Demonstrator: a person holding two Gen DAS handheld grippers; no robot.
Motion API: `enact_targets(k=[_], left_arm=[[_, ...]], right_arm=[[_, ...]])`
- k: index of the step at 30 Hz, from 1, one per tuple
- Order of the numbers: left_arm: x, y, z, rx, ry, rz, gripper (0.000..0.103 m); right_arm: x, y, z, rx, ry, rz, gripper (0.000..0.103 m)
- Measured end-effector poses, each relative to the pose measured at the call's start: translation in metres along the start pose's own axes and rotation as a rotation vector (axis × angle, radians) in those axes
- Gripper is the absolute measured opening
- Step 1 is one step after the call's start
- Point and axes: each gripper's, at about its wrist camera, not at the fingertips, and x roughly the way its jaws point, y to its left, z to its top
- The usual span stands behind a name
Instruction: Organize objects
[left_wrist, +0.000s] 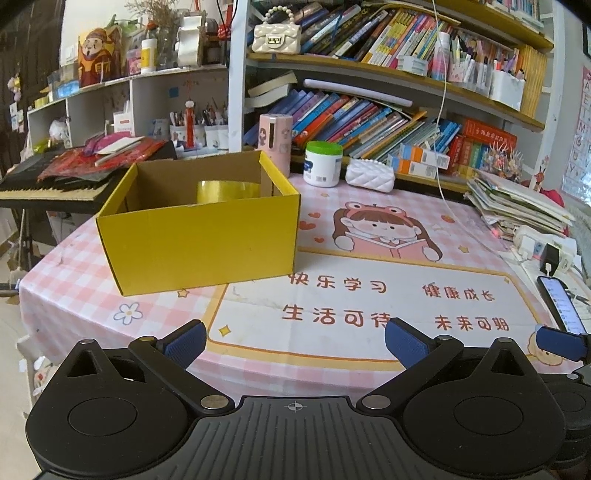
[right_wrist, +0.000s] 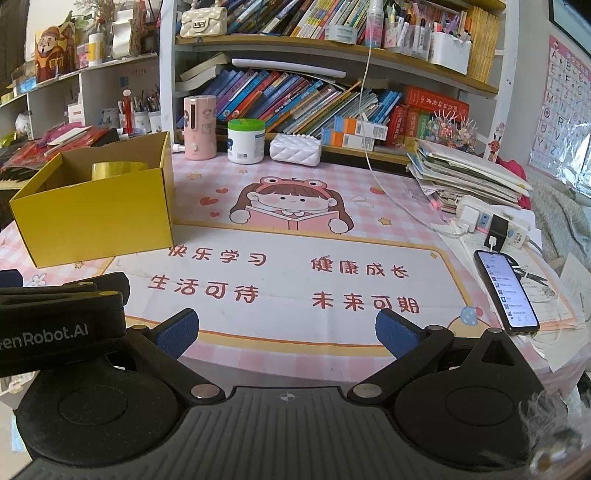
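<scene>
Pink checked tablecloth (left_wrist: 369, 236) covers table. Yellow box (left_wrist: 199, 236) stands open at left, tape roll (left_wrist: 227, 191) inside. Phone (right_wrist: 506, 291) lies at right edge. Left gripper (left_wrist: 295, 341) spread wide, empty; right gripper (right_wrist: 287, 330) likewise wide, empty, both low over near edge.

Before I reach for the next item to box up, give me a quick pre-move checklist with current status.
1. Left gripper open, nothing between its fingers: ok.
2. Right gripper open, empty: ok.
3. Yellow cardboard box upright on the table, top open: ok.
4. Room left in the box: yellow tape roll already inside; floor space around it cannot tell.
5. Clear path over the pink desk mat between grippers and box: ok.
6. Phone on charge with its white cable trailing across the table at the right: not ok, snag risk there.
</scene>
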Motion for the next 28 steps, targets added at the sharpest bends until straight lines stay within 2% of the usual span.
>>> enact_targets(k=[28], left_arm=[[-0.0008, 0.0060, -0.0012, 0.010, -0.018, 0.016, 0.103]], right_arm=[[-0.0021, 0.0066, -0.0016, 0.019, -0.007, 0.007, 0.103]])
